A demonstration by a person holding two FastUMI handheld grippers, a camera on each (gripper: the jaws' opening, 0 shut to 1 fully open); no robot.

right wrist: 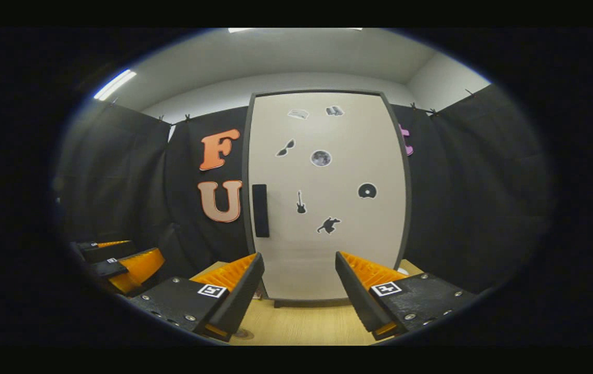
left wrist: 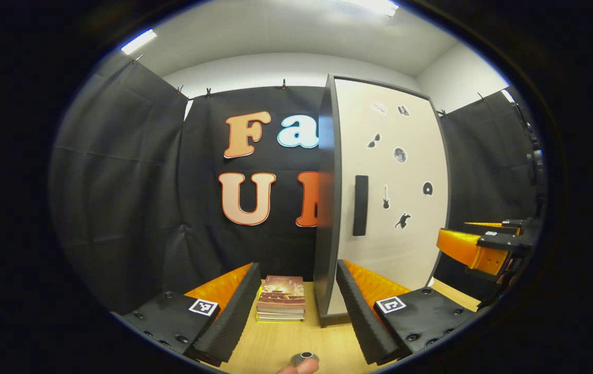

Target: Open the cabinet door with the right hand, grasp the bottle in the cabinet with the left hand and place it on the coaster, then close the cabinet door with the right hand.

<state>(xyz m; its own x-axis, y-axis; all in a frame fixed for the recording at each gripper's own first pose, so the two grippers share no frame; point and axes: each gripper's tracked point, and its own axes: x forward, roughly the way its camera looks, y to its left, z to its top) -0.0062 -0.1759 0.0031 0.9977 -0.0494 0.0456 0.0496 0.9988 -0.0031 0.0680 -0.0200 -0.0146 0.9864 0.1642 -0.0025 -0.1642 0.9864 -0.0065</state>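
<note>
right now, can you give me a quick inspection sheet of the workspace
surface: light wooden table.
job's things: cabinet stands upright, door shut, dark handle on its left edge; bottle and coaster not made out.
clutter: stack of books left of the cabinet; small metal piece at the table's near edge.
grippers: left gripper open, holding nothing; right gripper open, facing the door, apart from it.
cables: nothing seen.
surroundings: black cloth wall, white ceiling, strip lights.

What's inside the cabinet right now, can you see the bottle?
No. The cabinet door is shut, with its handle untouched, so the interior is covered. Both claws are open and short of it.
</note>
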